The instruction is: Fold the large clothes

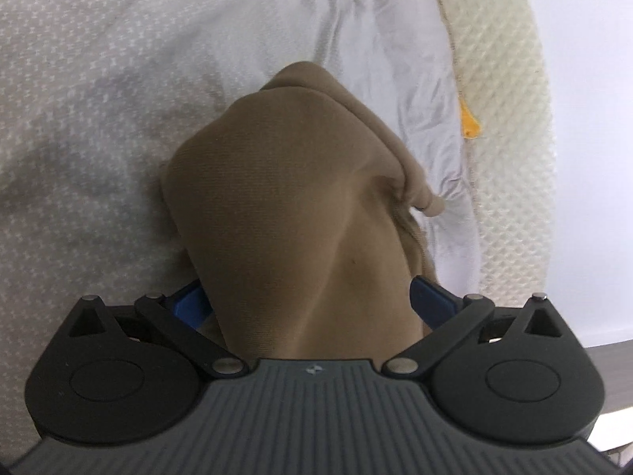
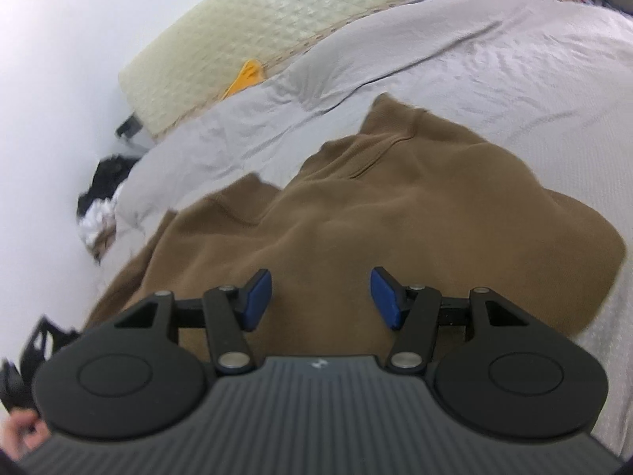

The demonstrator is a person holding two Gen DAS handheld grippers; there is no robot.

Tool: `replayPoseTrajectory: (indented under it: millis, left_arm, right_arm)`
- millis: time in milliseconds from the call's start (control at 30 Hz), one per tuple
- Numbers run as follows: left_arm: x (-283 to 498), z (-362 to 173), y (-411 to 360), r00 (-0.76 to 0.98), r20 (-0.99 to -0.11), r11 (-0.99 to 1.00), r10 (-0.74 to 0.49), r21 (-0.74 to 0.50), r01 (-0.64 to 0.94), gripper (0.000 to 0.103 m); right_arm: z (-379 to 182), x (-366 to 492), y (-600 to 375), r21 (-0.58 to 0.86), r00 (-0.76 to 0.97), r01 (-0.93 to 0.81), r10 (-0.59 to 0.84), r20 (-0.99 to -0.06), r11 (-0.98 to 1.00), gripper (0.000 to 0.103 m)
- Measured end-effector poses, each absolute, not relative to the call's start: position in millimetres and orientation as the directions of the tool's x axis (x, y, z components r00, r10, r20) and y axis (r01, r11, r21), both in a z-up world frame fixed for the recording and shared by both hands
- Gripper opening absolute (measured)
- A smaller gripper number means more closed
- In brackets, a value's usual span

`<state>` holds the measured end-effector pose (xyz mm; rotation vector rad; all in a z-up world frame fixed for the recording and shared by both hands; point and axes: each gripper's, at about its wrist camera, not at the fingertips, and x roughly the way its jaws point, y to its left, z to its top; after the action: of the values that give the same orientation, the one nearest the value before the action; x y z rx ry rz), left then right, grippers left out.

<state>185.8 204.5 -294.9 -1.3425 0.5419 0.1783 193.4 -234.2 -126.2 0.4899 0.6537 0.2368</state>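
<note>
A large brown garment point(image 1: 292, 198) lies on a bed with a pale grey cover point(image 1: 79, 79). In the left wrist view the cloth runs up between the blue pads of my left gripper point(image 1: 312, 301); the jaws stand wide apart and the fabric hides the fingertips, so a grip cannot be told. In the right wrist view the brown garment point(image 2: 395, 206) lies bunched on the bed, folds and a seam showing. My right gripper point(image 2: 322, 297) is open just above the near part of the cloth, with nothing between its blue pads point(image 2: 257, 297).
A cream quilted mattress edge point(image 1: 506, 118) runs along a white wall point(image 1: 593, 158), with a small orange object point(image 1: 469, 120) tucked beside it. In the right wrist view a dark and white pile point(image 2: 103, 202) lies at the left by the wall.
</note>
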Motion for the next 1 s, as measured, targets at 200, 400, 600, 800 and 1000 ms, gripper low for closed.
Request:
replayPoseTrajectory:
  millis: [200, 400, 600, 800, 1000]
  left_arm:
    - [178.4, -295.6, 206.0, 0.881, -0.432, 0.207, -0.193, -0.896, -0.394, 0.103]
    - [172.7, -293.2, 202.9, 0.870, -0.453, 0.248, -0.195, -0.881, -0.403, 0.103]
    - [172.1, -296.3, 200.2, 0.860, -0.471, 0.231, -0.197, -0.875, -0.426, 0.103]
    - [169.1, -302.4, 206.0, 0.841, -0.517, 0.217, -0.157, -0.849, -0.481, 0.103]
    - [175.6, -307.6, 206.5, 0.845, -0.506, 0.199, -0.174, -0.858, -0.473, 0.103]
  right_arm:
    - [-128.2, 181.1, -284.7, 0.714, 0.801, 0.094, 0.374, -0.468, 0.694, 0.060]
    - [-141.7, 159.4, -323.8, 0.821, 0.838, 0.245, 0.313, -0.447, 0.516, 0.091]
    - [-157.3, 154.0, -330.9, 0.828, 0.821, 0.339, 0.289, -0.492, 0.446, 0.089]
    - [-162.2, 143.8, -327.4, 0.781, 0.788, 0.443, 0.222, -0.573, 0.441, 0.092]
    - [-201.7, 173.4, -321.2, 0.804, 0.742, 0.452, 0.337, -0.579, 0.386, 0.103]
